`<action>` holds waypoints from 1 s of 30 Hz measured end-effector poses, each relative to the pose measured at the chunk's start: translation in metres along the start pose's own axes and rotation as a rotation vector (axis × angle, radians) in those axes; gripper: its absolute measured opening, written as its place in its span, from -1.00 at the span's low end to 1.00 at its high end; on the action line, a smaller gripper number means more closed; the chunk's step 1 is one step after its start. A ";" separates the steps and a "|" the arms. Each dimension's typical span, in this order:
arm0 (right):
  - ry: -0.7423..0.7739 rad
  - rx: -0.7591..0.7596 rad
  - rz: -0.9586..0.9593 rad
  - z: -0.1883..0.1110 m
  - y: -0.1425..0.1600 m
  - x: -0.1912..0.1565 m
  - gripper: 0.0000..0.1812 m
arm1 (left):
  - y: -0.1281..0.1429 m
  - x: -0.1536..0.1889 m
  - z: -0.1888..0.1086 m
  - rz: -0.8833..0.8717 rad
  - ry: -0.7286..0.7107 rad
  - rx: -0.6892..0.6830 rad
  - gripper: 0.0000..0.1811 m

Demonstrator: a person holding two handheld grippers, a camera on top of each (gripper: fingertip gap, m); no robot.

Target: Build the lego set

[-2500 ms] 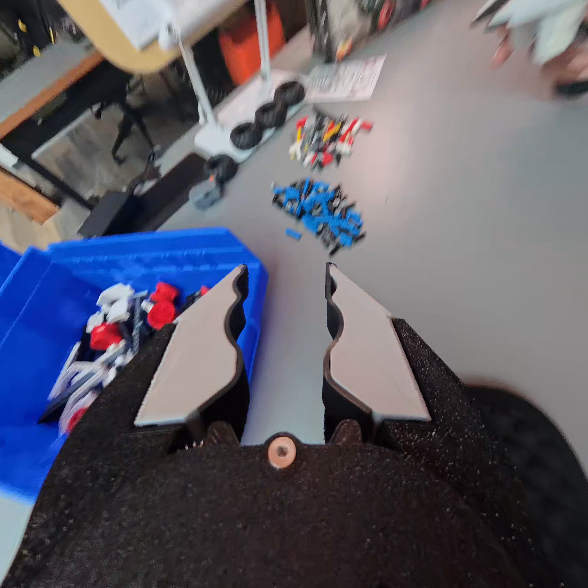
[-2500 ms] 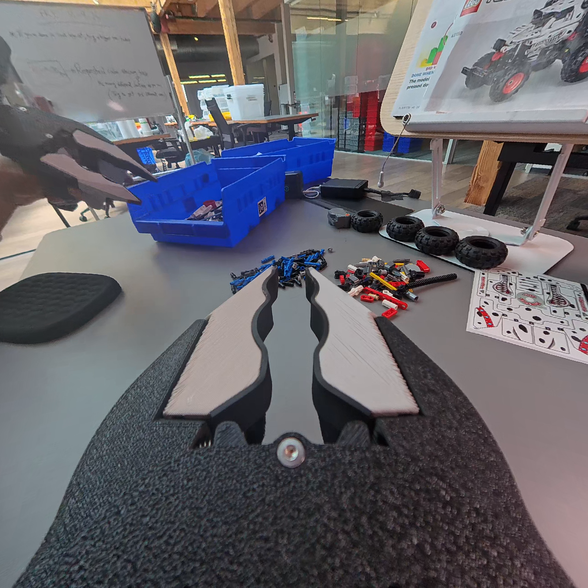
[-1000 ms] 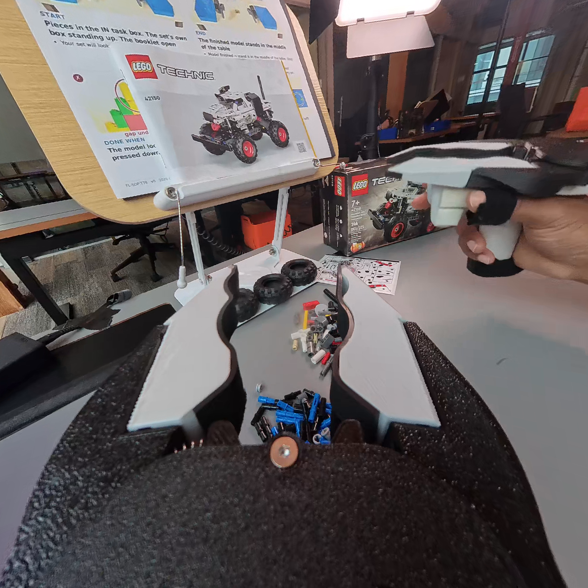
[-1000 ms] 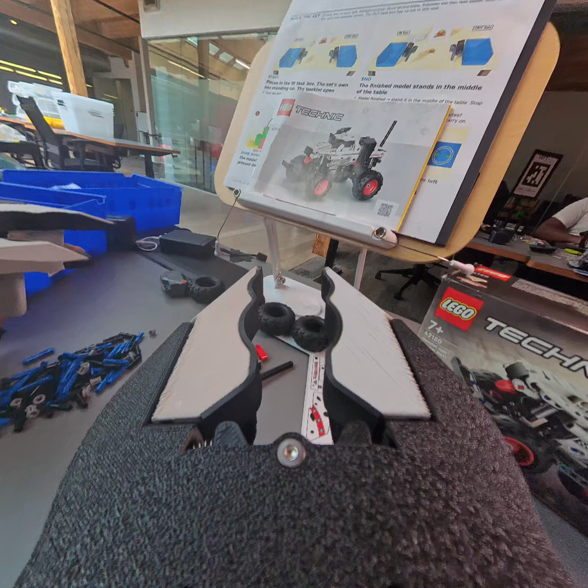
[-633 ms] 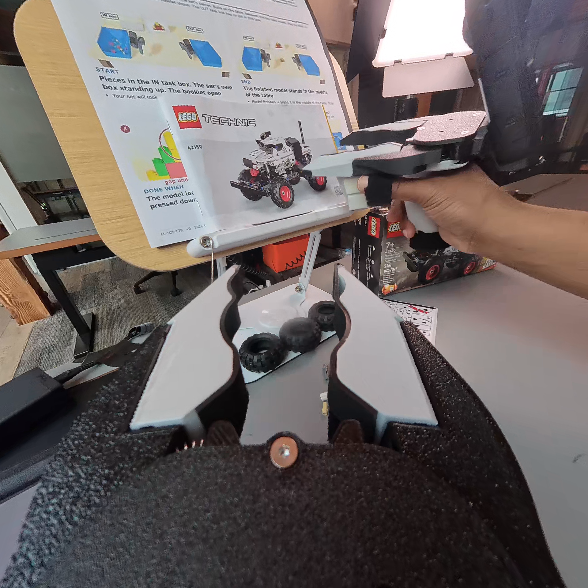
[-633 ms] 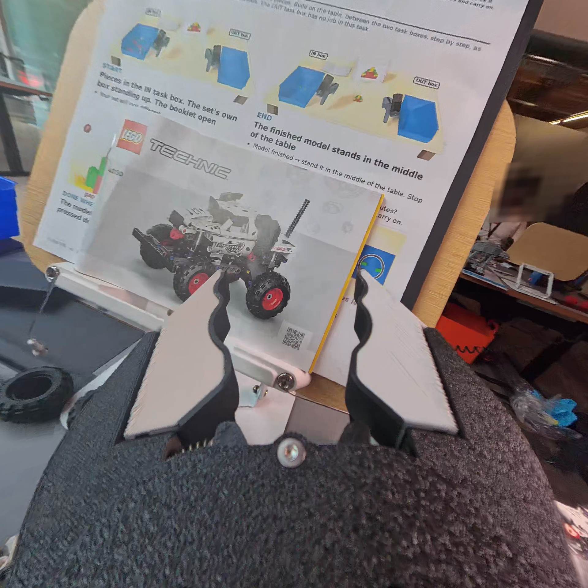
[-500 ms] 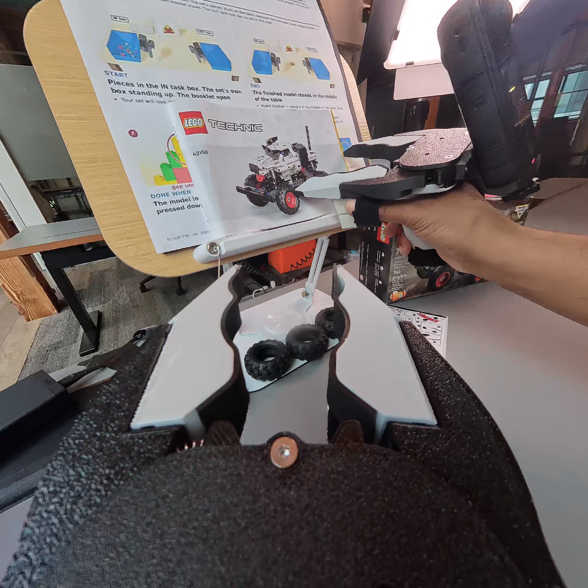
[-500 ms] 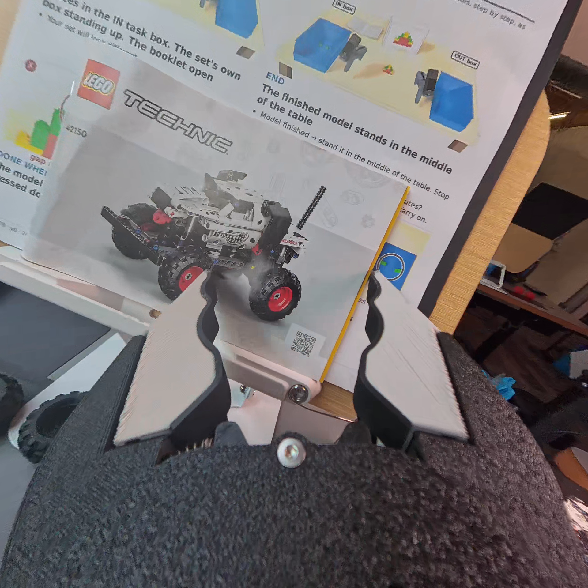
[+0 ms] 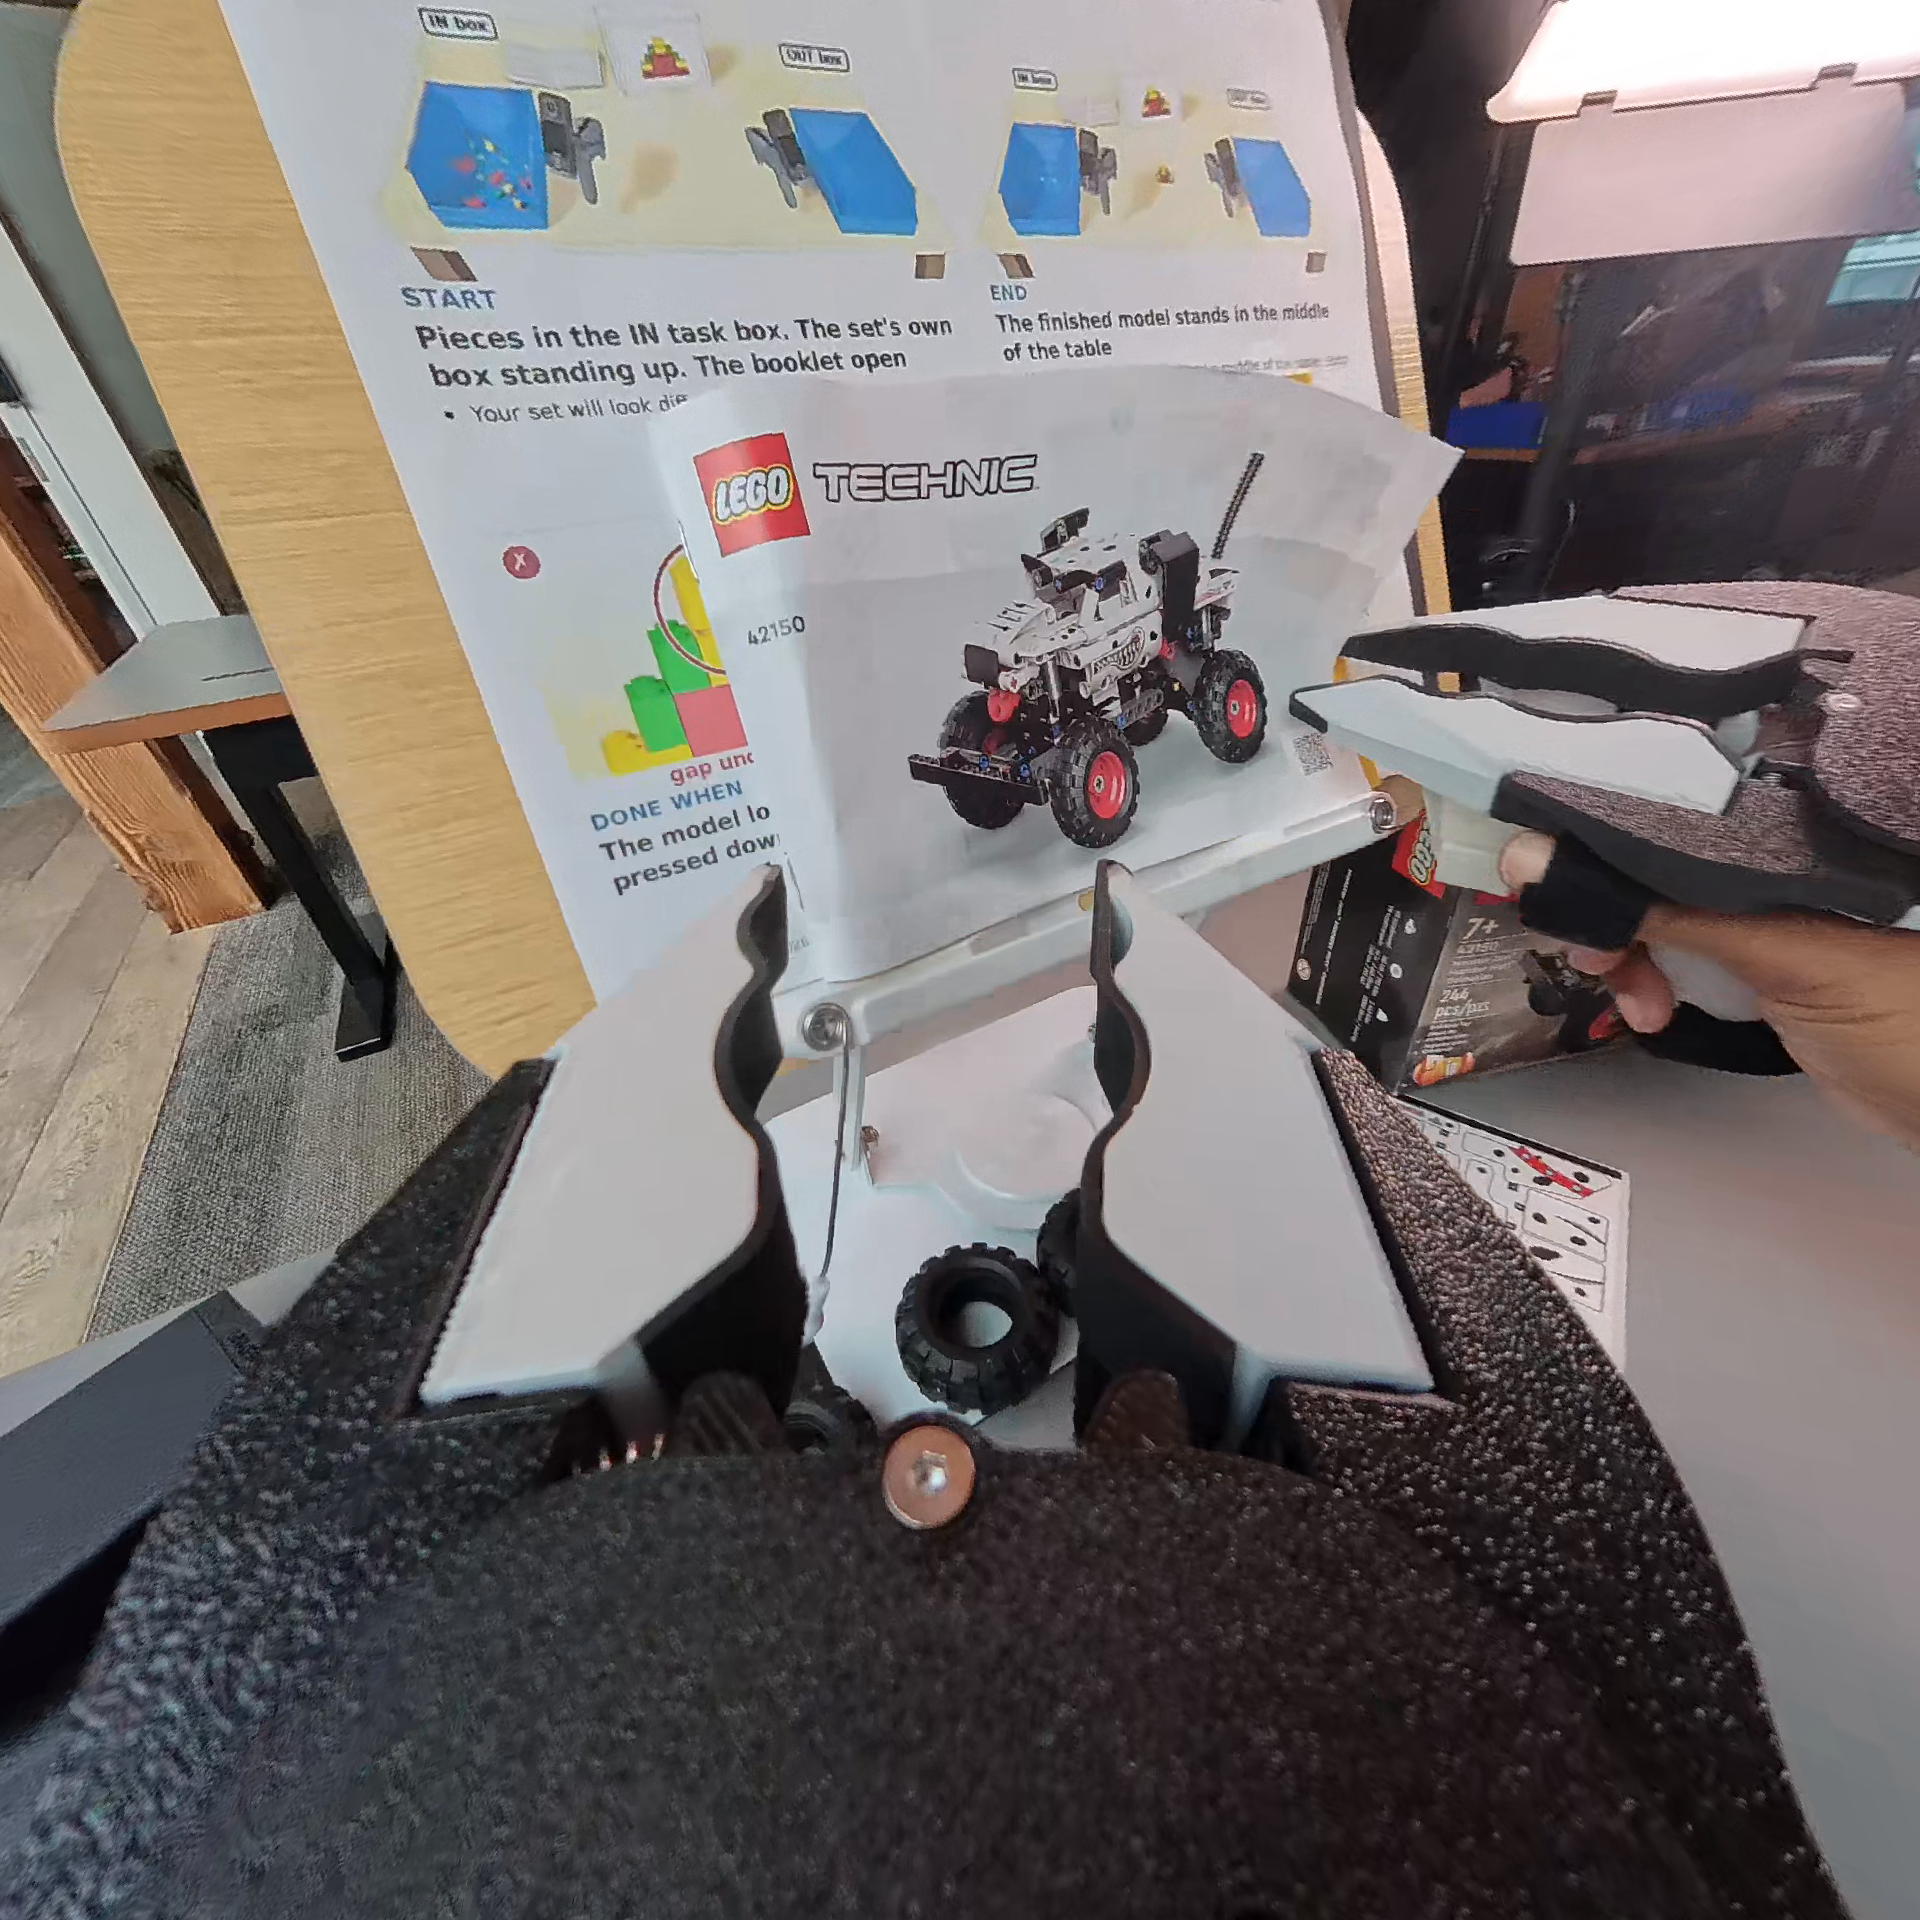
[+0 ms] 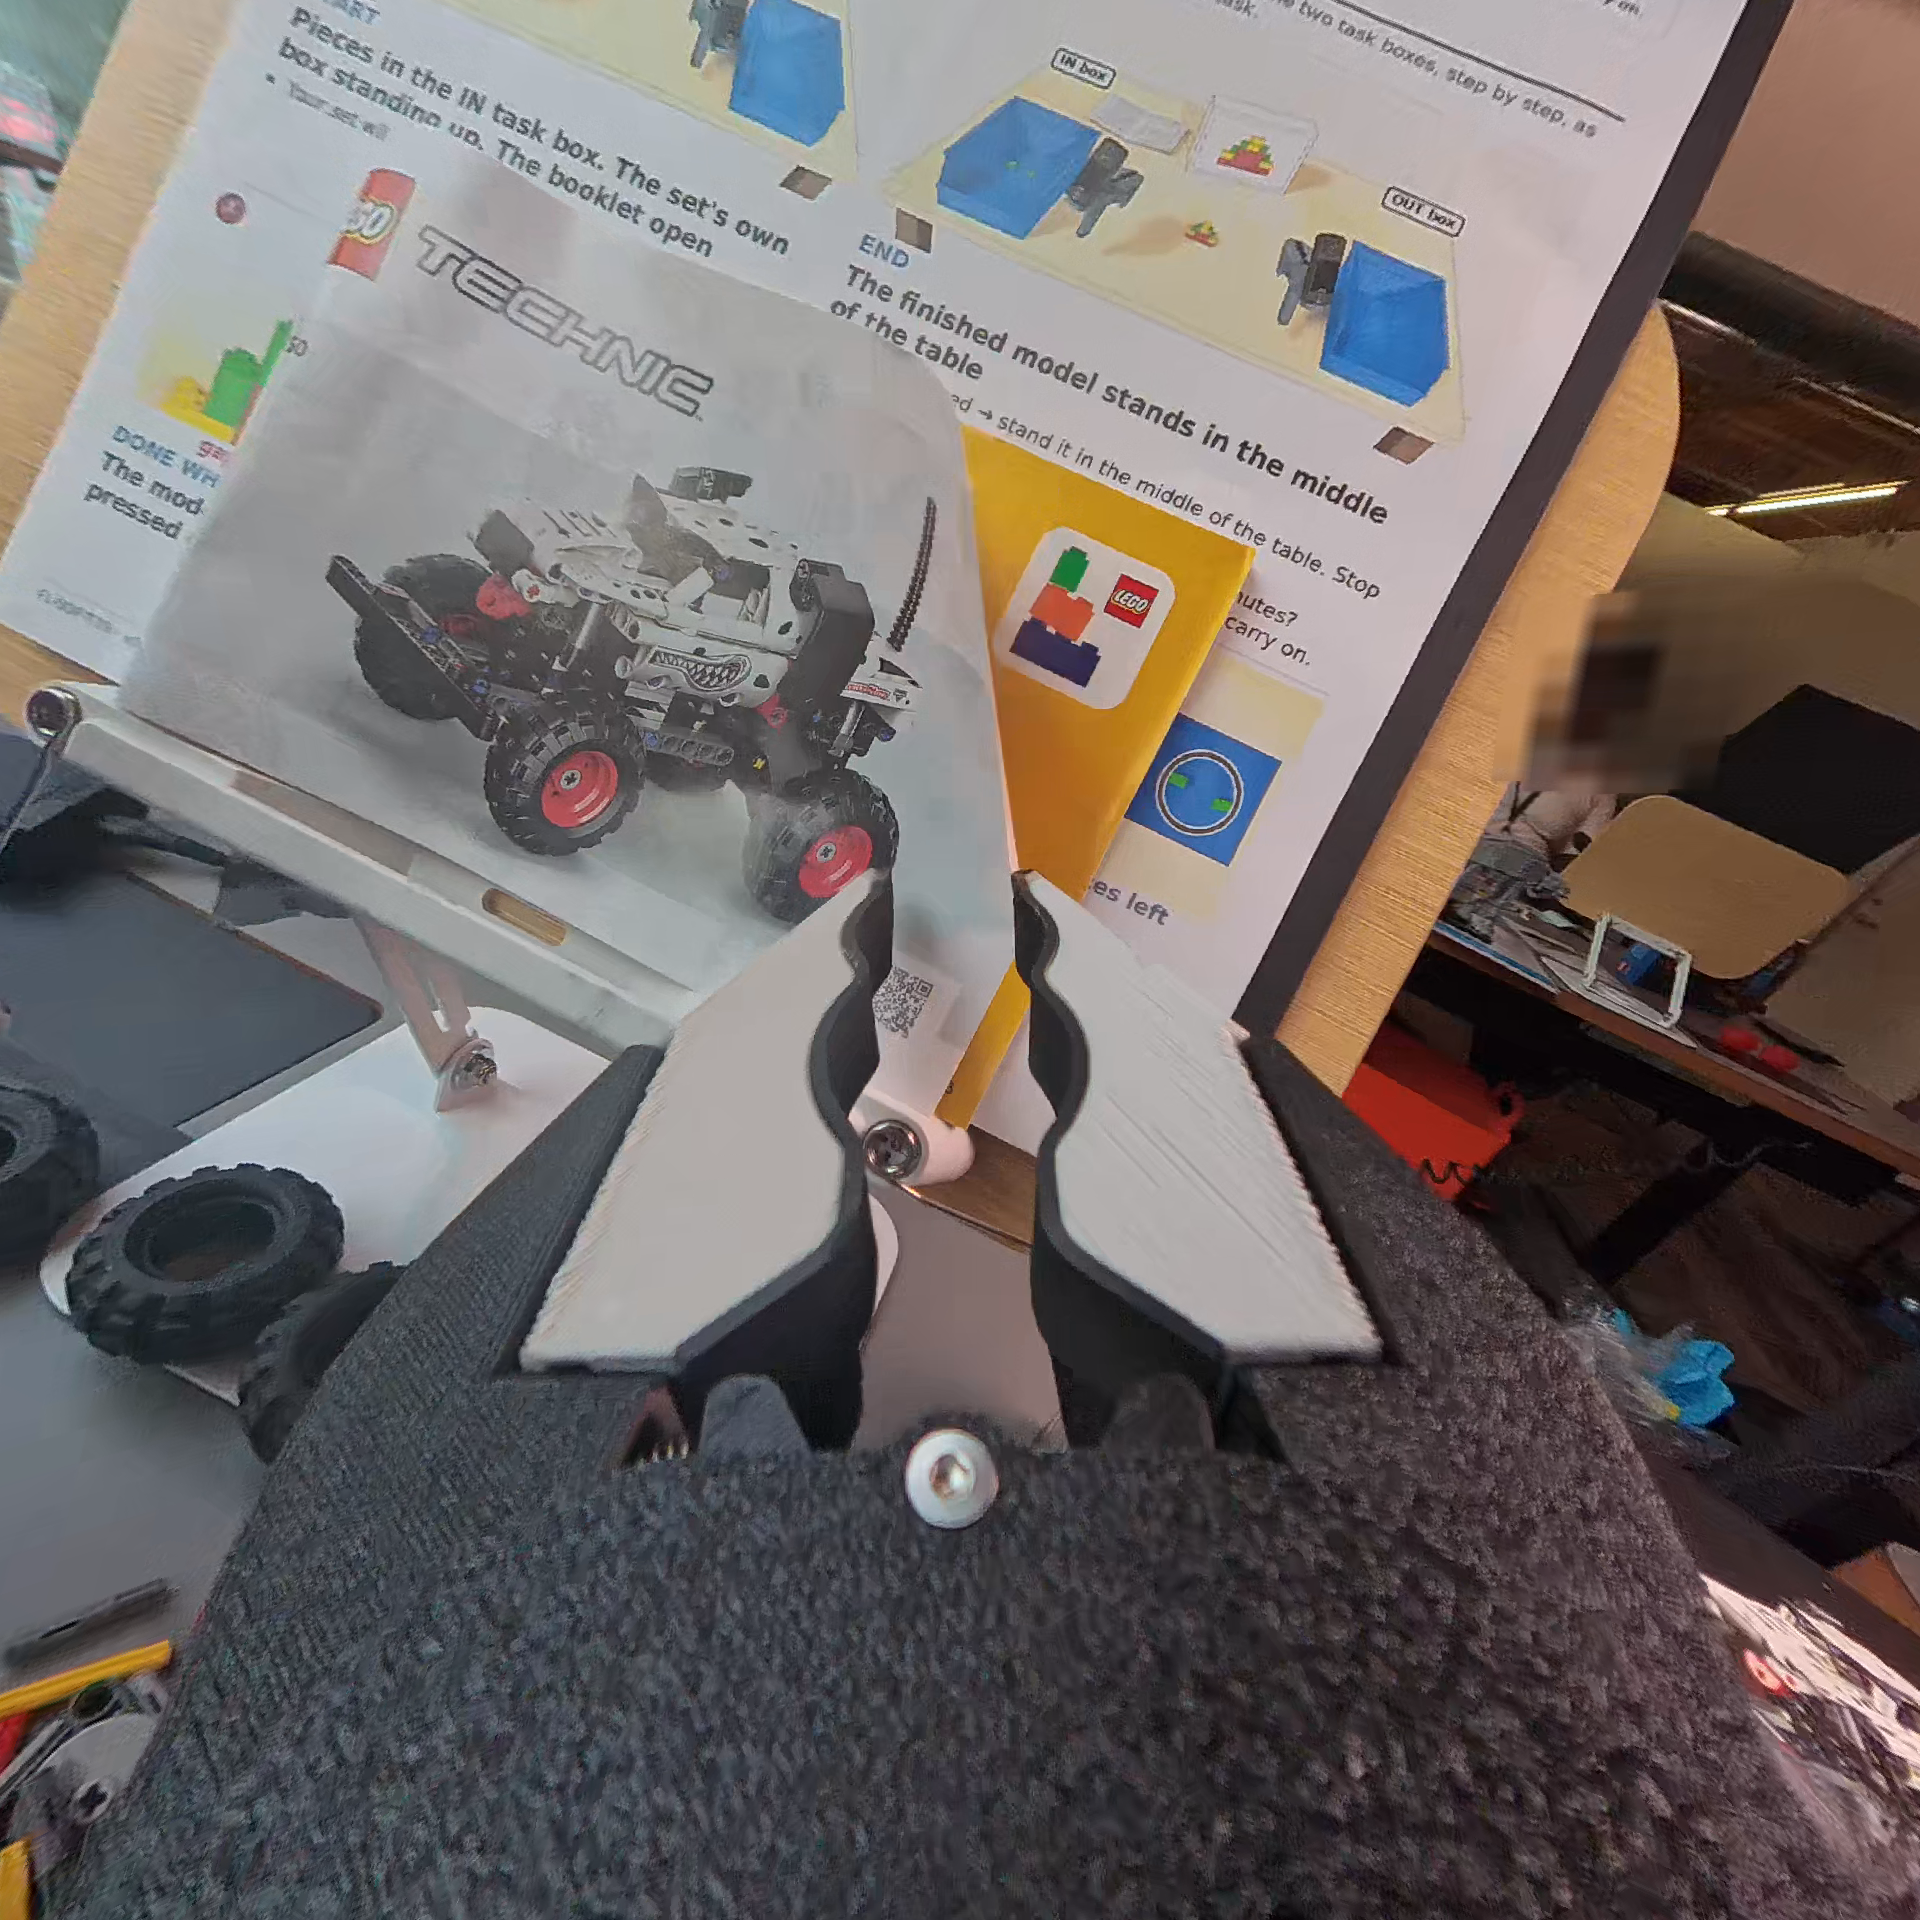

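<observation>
The instruction booklet [image 9: 914,675], with a monster truck on its cover, stands on the white ledge [image 9: 987,966] of a wooden board stand. Its cover [image 10: 520,468] bulges away from the yellow page [image 10: 1023,499] behind it. My right gripper [image 10: 951,888] has its jaws narrowed to a small gap that straddles the cover's lower right edge. It also shows in the left wrist view [image 9: 1320,675], held by a hand [image 9: 1818,997]. My left gripper [image 9: 935,883] is open and empty, just in front of the ledge's left end.
Black tyres [image 9: 971,1325] lie on the stand's white base, also in the right wrist view [image 10: 203,1262]. The set's box [image 9: 1382,977] stands at the right on the grey table [image 9: 1766,1299], with a sticker sheet [image 9: 1527,1205] in front. Loose pieces [image 10: 62,1704] lie low left.
Both grippers rose from the table and piles toward the stand. My right gripper's jaws narrowed from wide open around the cover's right edge, and the cover lifted off the yellow page.
</observation>
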State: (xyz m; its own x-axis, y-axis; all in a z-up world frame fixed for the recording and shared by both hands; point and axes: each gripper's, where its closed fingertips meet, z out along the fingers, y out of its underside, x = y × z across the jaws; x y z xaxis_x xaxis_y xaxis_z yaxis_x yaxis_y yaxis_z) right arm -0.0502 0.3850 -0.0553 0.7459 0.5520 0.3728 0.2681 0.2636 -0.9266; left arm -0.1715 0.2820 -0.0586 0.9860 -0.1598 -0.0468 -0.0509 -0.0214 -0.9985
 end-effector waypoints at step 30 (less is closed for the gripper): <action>-0.398 0.167 0.009 -0.057 -0.057 -0.049 -0.61 | -0.071 -0.031 -0.029 -0.055 0.110 -0.083 -1.00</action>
State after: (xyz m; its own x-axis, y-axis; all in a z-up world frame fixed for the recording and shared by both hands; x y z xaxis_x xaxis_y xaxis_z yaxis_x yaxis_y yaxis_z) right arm -0.0674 0.2983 -0.0239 0.4459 0.8082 0.3848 0.1356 0.3639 -0.9215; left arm -0.2035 0.2597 0.0150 0.9646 -0.2633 0.0158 -0.0149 -0.1141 -0.9934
